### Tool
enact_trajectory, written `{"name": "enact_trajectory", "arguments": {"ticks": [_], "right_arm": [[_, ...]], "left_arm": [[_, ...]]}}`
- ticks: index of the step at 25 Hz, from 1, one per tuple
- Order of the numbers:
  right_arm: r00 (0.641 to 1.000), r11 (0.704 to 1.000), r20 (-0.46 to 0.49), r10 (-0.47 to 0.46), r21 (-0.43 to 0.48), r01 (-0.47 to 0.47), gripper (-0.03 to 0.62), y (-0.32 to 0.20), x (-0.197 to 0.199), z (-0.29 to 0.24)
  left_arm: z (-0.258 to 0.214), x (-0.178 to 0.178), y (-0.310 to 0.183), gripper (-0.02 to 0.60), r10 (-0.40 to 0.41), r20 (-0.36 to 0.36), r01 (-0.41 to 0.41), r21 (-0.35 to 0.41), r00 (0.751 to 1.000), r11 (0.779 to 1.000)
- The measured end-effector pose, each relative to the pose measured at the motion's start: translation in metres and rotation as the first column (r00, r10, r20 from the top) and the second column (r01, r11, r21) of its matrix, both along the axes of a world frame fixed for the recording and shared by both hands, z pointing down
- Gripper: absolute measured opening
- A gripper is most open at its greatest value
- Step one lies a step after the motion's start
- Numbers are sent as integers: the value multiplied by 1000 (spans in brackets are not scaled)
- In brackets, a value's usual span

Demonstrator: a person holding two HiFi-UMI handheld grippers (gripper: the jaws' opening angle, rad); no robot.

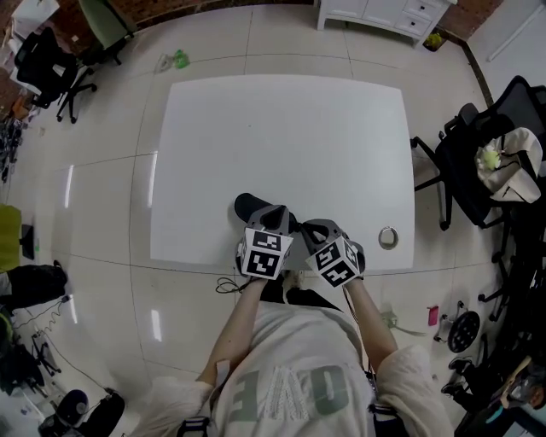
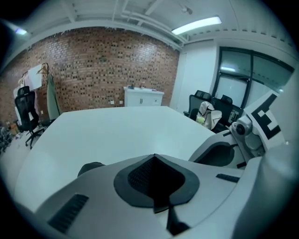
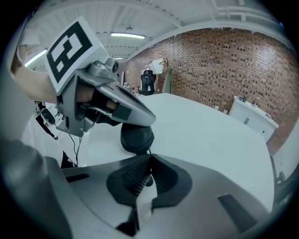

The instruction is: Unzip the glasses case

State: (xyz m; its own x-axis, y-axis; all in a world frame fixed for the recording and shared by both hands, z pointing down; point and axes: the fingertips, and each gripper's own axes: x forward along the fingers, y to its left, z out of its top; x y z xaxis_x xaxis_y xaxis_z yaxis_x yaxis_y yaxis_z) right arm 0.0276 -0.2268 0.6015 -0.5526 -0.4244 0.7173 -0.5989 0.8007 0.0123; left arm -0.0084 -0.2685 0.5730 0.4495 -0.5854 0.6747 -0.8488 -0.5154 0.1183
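Observation:
The black glasses case lies near the front edge of the white table. In the right gripper view the case sits just beyond my right gripper. A thin black zip pull runs from the case into its shut jaws. My left gripper hovers over the case's near-left side, and whether it touches the case I cannot tell. In its own view the left gripper is shut with nothing seen between the jaws, and a bit of the case shows at lower left. Seen from the head view, the left gripper and right gripper sit side by side.
A round metal grommet is set in the table near its front right corner. Black office chairs stand to the right, one bearing a pale bag. A white cabinet stands at the back, and another chair at far left.

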Motion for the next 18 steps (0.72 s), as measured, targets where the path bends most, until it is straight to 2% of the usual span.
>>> {"name": "enact_trajectory", "arguments": {"ticks": [7, 12, 13, 15, 18], "right_arm": [[998, 998, -18, -60, 28, 61, 2, -31, -12, -1], [999, 999, 38, -28, 30, 27, 2, -31, -15, -2], [998, 999, 56, 3, 36, -5, 2, -32, -14, -4], [988, 992, 114, 103, 57, -110, 2, -38, -4, -14], [941, 958, 235, 244, 92, -271, 2, -44, 19, -46]], "left_arm": [[0, 0, -2, 5, -10, -25, 10, -9, 1000, 1000], [-2, -6, -4, 5, -29, -49, 30, 6, 998, 1000], [-3, -7, -5, 5, -37, -74, 38, 16, 997, 999], [-12, -11, -8, 6, -74, -190, 84, 46, 979, 995], [-43, -26, -13, 6, -127, -366, 186, 130, 922, 974]]}}
